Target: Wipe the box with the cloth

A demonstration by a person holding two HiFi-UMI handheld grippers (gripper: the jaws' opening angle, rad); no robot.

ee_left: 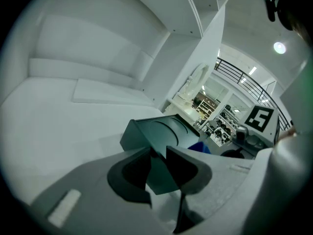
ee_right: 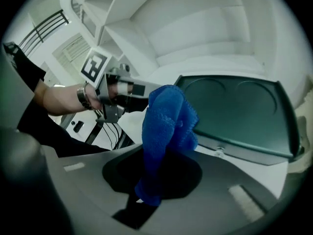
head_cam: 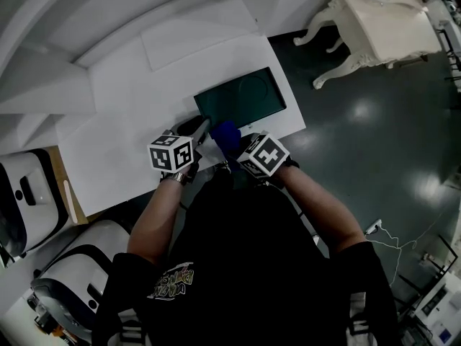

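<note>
Right here at the counter's near edge, my left gripper (head_cam: 201,125) (ee_left: 157,156) has its jaws drawn narrow and clamped on the near left corner of the box (head_cam: 241,96) (ee_left: 164,130). The dark green wedge fills the gap between the pads. Just beside it, my right gripper (head_cam: 241,147) (ee_right: 154,180) has its jaws closed on the blue cloth (head_cam: 225,135) (ee_right: 166,121). The cloth stands up out of them in a thick fold, and its top bunches against the box's near long edge. The two grippers sit close together, with only the cloth between them.

The box lies flat on the white counter (head_cam: 130,128) (ee_left: 54,131), its lid showing two shallow round impressions side by side. Its near edge runs close along the counter's front. Its right end sits near the counter's right edge, where the surface drops off to the dark floor (head_cam: 374,143), so there's little margin on that side.

To the left of the box and beyond it, it's broad bare counter with plenty of room to sweep. Farther back a flat white panel (head_cam: 194,34) lies against a raised ledge, and white shelving rises behind that. Far right, well apart, a white ornate table (head_cam: 378,16) stands on the floor.
</note>
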